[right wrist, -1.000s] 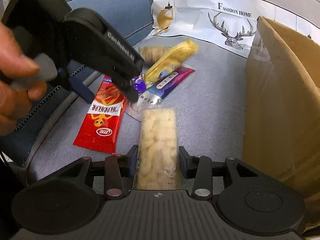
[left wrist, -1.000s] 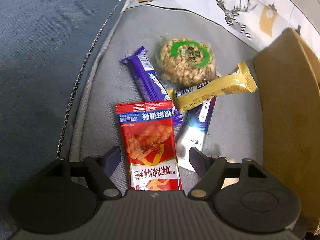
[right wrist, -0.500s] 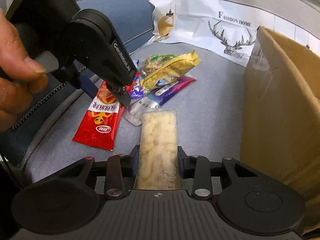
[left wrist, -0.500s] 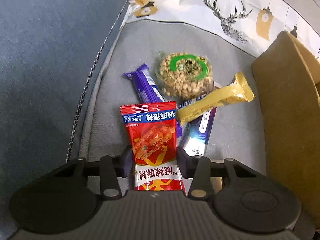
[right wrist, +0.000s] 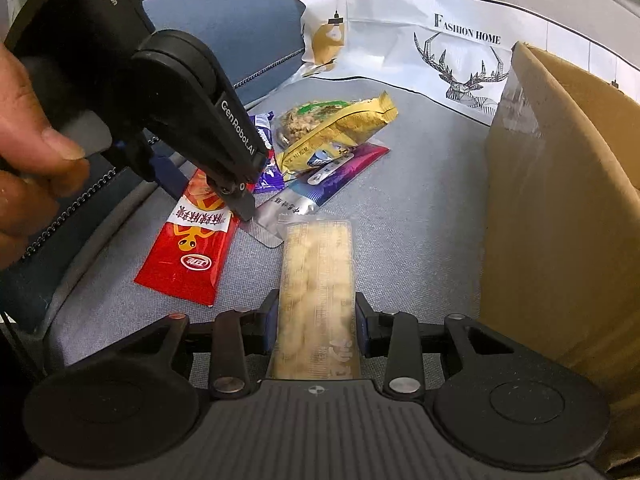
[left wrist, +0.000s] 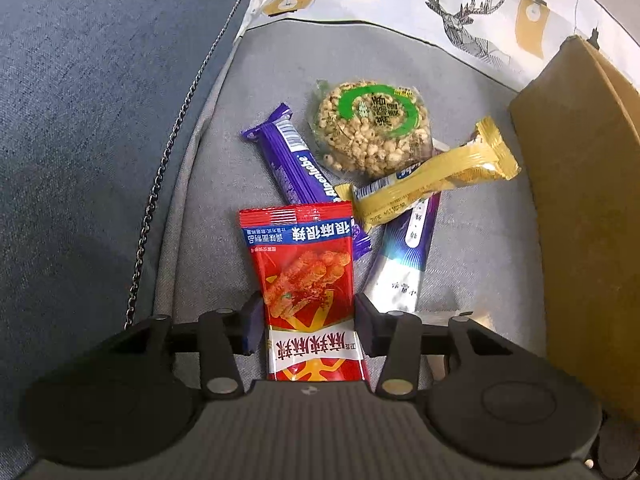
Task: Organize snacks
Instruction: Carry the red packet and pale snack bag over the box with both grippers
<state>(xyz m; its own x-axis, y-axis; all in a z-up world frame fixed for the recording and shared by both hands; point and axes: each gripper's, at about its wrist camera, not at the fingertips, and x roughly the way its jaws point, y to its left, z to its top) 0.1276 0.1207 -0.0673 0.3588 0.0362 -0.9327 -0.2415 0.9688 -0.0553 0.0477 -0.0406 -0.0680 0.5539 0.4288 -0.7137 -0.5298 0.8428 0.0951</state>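
Two tools each grip a snack over the grey cushion (left wrist: 472, 264). Left tool (left wrist: 308, 322) is closed on the red packet (left wrist: 306, 276), which seems to rest on the cushion near its left edge. Purple bar (left wrist: 294, 168), round puffed cake (left wrist: 370, 128) and yellow bar (left wrist: 436, 176) lie mid-cushion. Right tool (right wrist: 316, 326) clamps the pale cracker pack (right wrist: 318, 280); a cardboard box (right wrist: 560, 208) stands at the right edge.

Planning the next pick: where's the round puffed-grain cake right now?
In the left wrist view the round puffed-grain cake lies at the pile's far end, between the purple bar and the yellow bar, left of the cardboard box.
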